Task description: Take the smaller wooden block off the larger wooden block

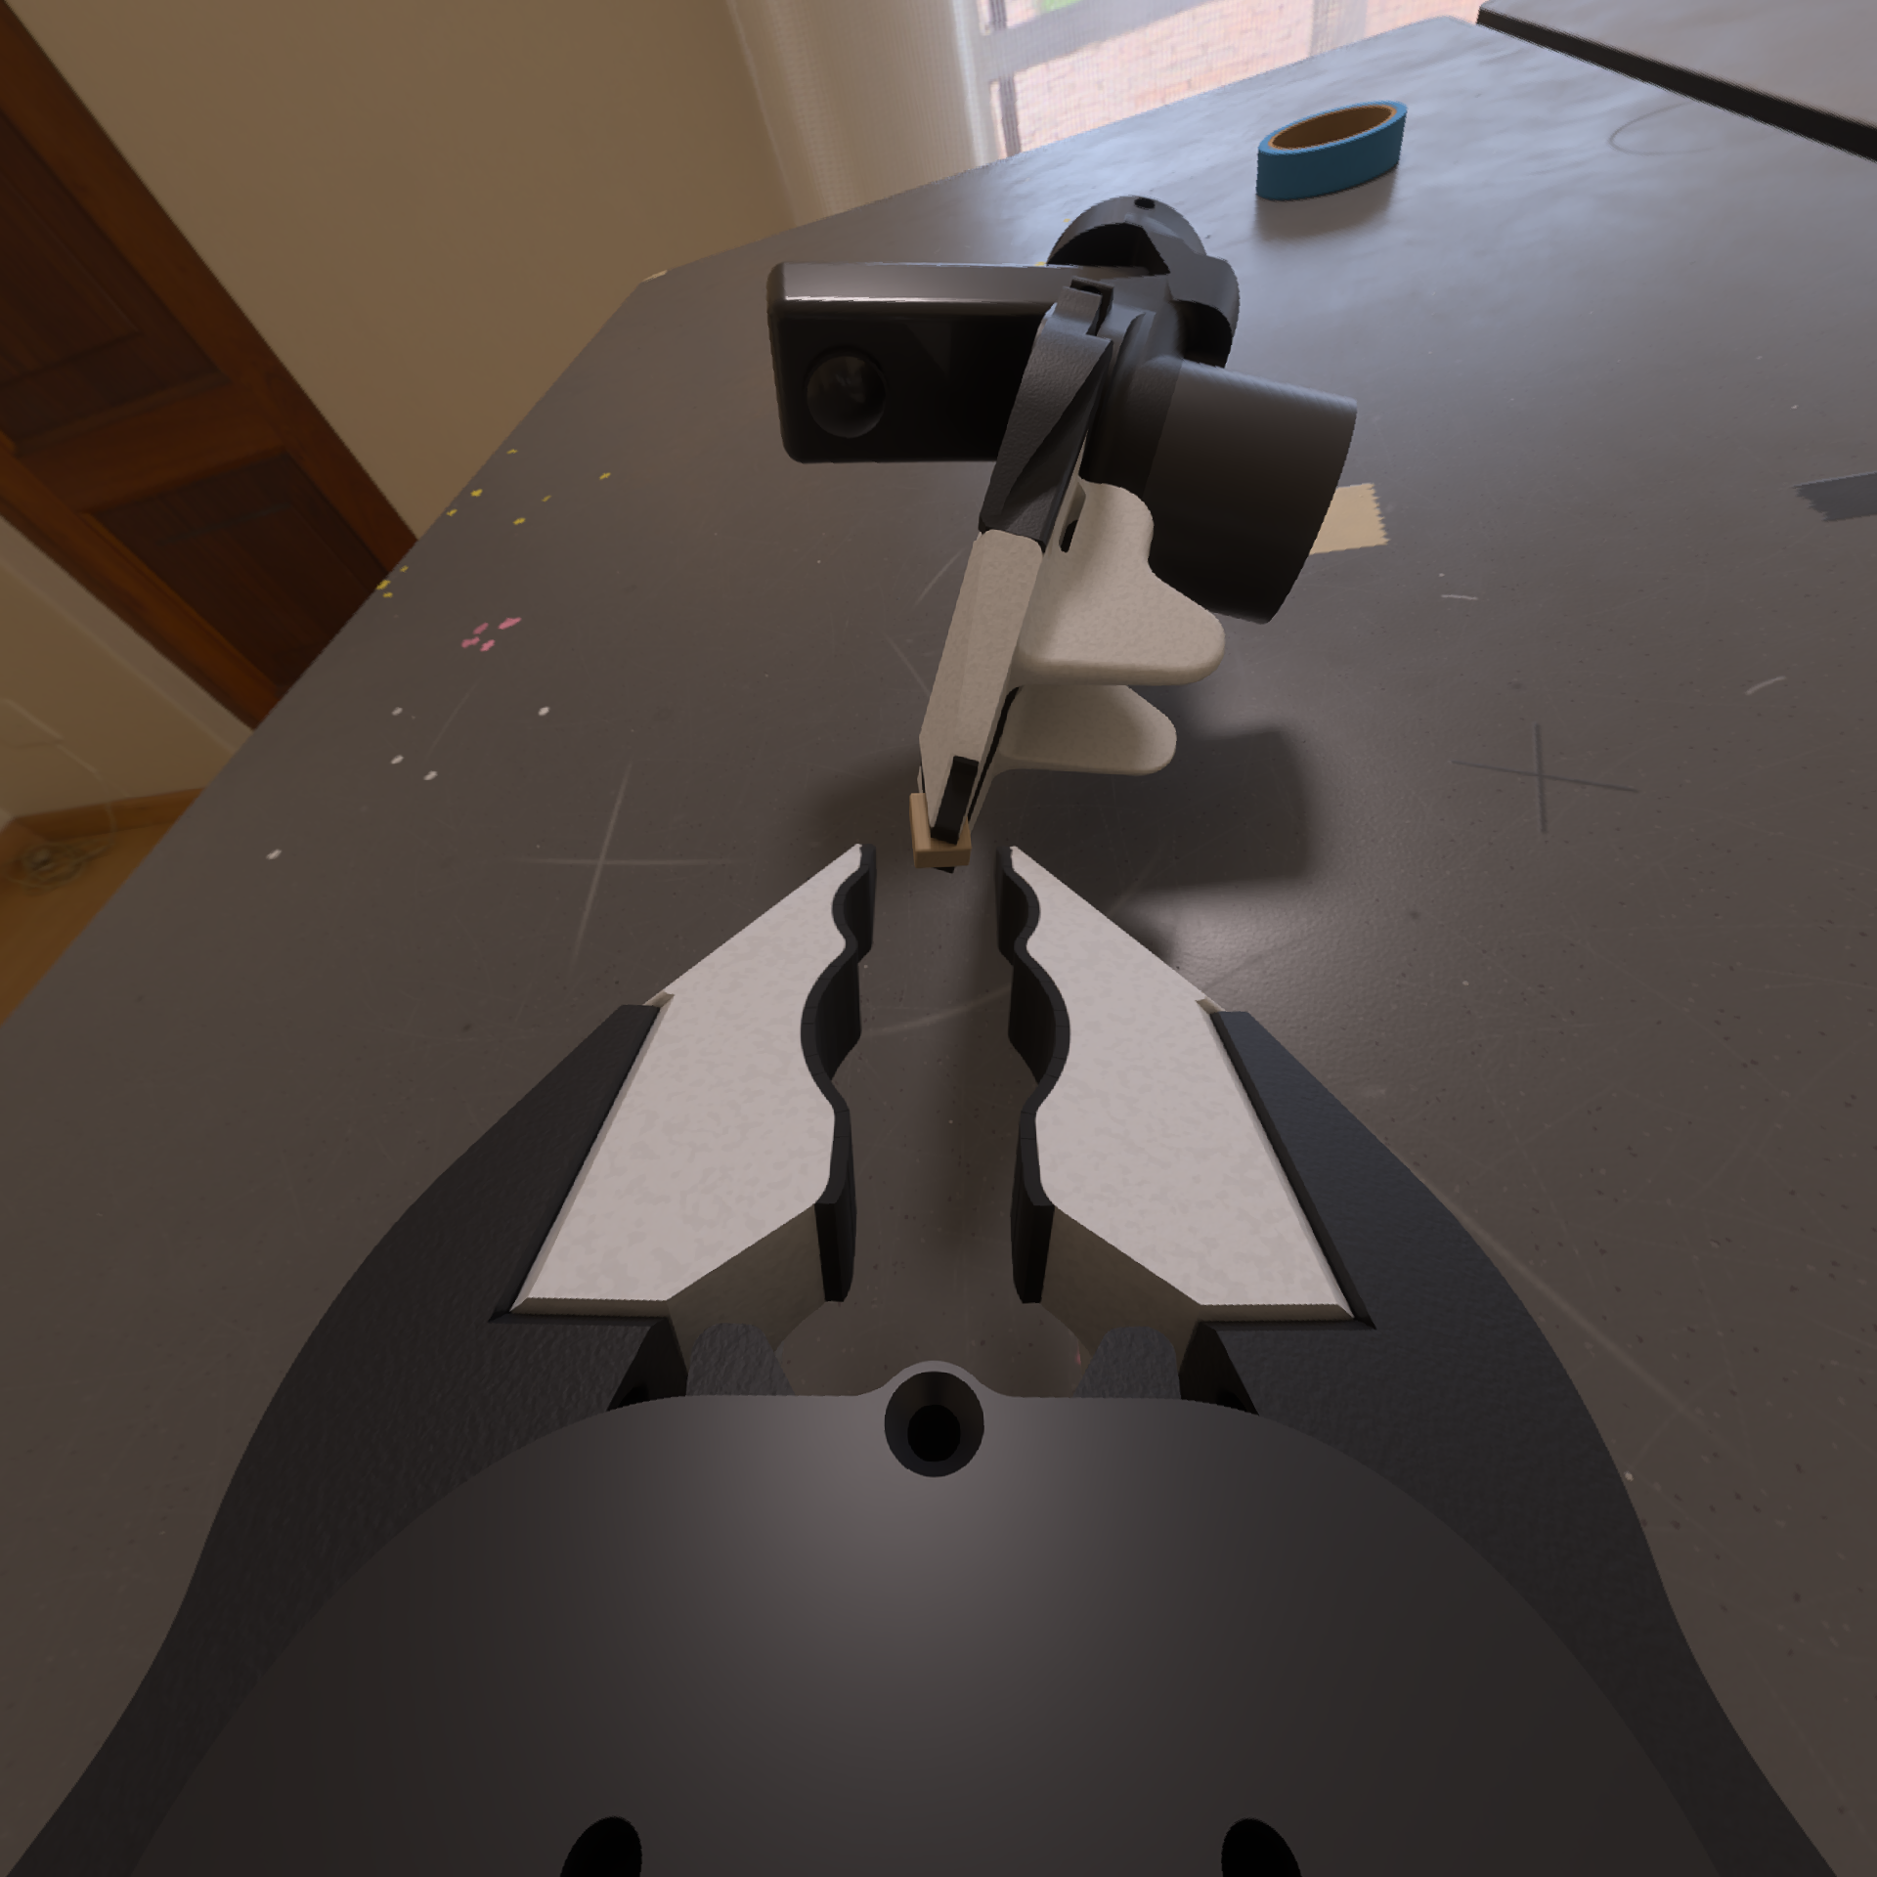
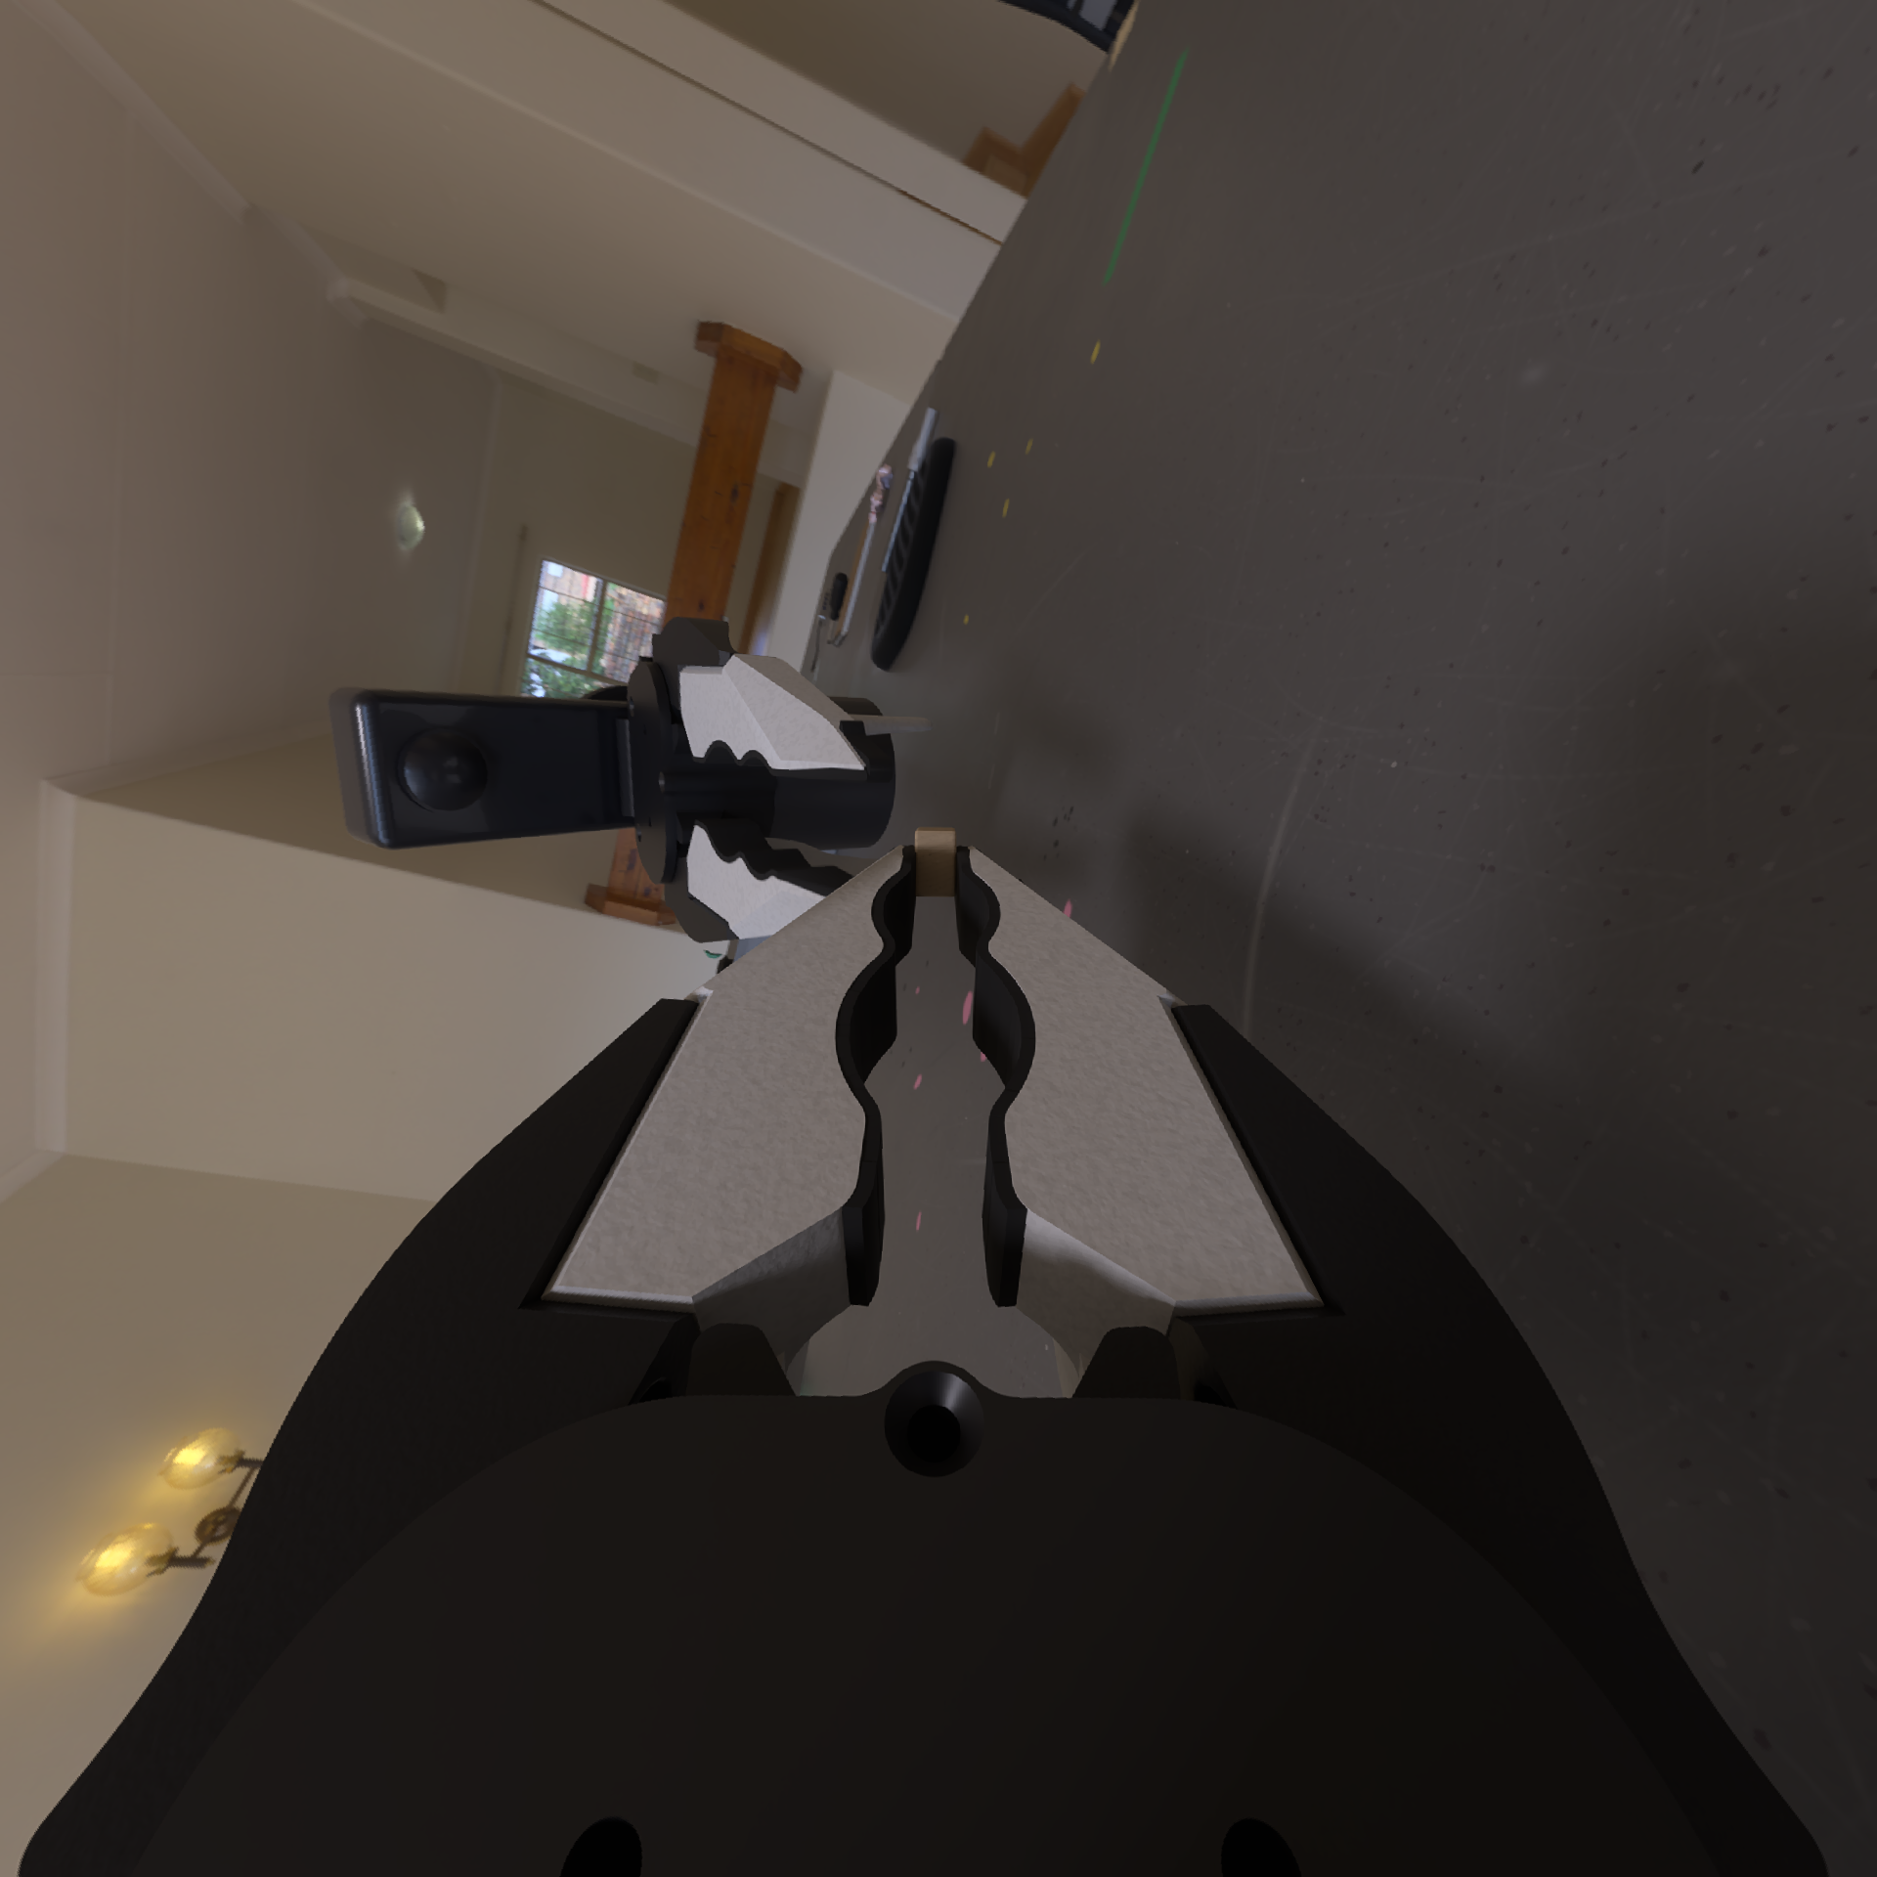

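Dark grey table [image 1: 1524,914] scuffed, paint-specked. Blue tape roll [image 1: 1331,149] at 1 o'clock, lying flat. Tan tape strip [image 1: 1356,518] at 2 o'clock. Window [image 1: 1168,61] behind.

I am seeing one small tan wooden block [image 1: 935,849] sitting just above the middle of the left wrist frame, pinched at the tips of the right gripper [image 1: 950,828], low over the grey table [image 1: 1524,914]; in the right wrist frame the same block [image 2: 935,861] is showing as a pale, narrow piece slightly above centre; I cannot tell whether it is the smaller or the larger block.
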Robot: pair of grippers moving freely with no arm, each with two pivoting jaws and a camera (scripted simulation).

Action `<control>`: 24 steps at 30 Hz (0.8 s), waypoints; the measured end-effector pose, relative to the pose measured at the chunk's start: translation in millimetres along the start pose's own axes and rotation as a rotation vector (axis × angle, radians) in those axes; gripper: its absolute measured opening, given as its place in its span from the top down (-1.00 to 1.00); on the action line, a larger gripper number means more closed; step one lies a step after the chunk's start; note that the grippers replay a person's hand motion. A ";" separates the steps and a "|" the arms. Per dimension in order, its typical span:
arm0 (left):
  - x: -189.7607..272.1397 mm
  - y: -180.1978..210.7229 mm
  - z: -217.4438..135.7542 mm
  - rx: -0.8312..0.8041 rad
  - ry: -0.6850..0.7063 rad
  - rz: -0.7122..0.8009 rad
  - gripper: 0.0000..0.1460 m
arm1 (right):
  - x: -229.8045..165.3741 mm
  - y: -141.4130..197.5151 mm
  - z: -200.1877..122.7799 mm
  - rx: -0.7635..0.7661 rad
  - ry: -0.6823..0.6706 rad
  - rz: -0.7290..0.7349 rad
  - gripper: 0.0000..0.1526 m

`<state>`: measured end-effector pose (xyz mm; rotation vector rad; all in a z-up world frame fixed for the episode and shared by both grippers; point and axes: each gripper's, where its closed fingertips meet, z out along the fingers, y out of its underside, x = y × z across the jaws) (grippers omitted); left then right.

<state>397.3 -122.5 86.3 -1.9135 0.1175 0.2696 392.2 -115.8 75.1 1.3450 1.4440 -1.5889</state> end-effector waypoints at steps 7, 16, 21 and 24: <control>4.1 11.8 3.5 -0.041 0.040 0.001 0.84 | 8.8 7.4 5.4 0.001 0.042 0.040 0.91; 5.8 21.2 4.0 -0.105 0.050 0.024 0.95 | 11.5 8.7 0.8 0.018 0.055 0.045 0.91; -16.9 42.0 -13.5 -0.225 -0.061 0.007 0.95 | 28.0 8.4 -16.0 0.003 0.188 -0.046 0.91; -25.2 44.0 -24.9 -0.214 -0.097 -0.024 0.93 | 36.9 10.2 -37.8 0.004 0.298 -0.122 0.91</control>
